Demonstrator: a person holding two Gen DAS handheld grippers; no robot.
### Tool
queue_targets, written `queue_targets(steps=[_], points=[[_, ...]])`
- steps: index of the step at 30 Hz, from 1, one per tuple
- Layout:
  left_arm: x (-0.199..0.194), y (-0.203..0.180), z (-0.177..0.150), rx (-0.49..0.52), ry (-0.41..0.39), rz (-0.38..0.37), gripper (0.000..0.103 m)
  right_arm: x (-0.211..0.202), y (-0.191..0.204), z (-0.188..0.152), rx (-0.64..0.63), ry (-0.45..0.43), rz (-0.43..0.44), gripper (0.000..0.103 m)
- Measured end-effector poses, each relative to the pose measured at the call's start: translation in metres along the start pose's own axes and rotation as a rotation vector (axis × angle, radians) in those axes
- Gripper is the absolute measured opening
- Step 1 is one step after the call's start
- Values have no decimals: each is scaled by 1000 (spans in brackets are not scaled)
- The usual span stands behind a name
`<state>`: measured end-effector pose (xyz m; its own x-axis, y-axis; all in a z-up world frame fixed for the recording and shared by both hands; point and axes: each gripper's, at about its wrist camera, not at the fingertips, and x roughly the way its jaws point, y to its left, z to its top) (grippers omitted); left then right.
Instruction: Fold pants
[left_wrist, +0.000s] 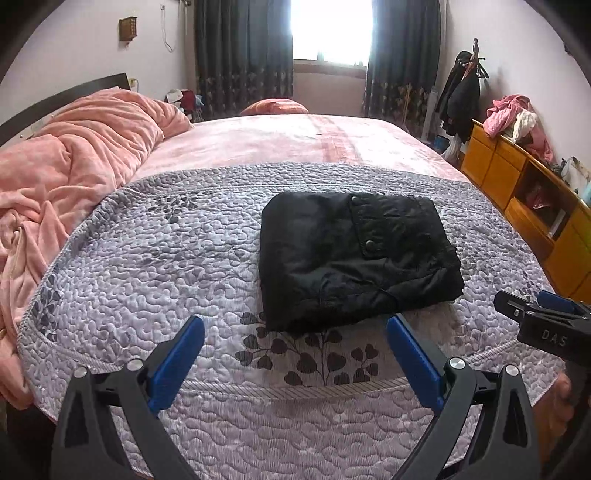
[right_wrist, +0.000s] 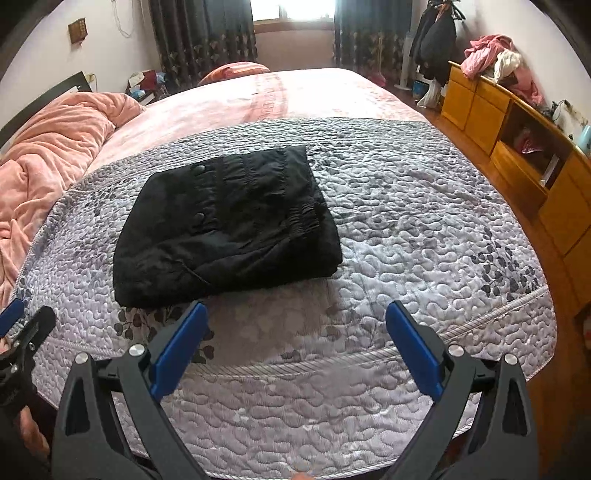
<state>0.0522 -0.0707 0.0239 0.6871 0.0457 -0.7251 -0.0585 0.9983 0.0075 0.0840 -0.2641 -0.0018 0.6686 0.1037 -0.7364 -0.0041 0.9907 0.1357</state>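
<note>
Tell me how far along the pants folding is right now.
Done, by the look of it: the black padded pants lie as a compact folded rectangle on the grey quilted bedspread, snap pocket on top. In hand: nothing; the left gripper and right gripper are both open, short of the bundle. Left: perhaps just squaring up the edges.

Each gripper, left gripper (left_wrist: 295, 332) and right gripper (right_wrist: 297, 317), has black triangular plastic arms with cut-out windows, silver round screw heads at the pivots and flat blue fingers (left_wrist: 177, 365). White letters "DAS" mark the right gripper's black body in the left view.
</note>
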Motion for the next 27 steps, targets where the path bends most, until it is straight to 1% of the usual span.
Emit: queue_targets(steps=[7,15,21,27], points=[[2,-1,-4,3,15,1,99,4,2,-3,-3,20,17,97],[8,-5,-7,3,37,-6,99,7,2,-5,-17,27,-3,97],[12,-6,-8,-1,52,-18,99,8,2,-5,-27,28,-2,97],[10,-6,-9,-13,44,-23,99,10,1,-5,-28,34,2,97]])
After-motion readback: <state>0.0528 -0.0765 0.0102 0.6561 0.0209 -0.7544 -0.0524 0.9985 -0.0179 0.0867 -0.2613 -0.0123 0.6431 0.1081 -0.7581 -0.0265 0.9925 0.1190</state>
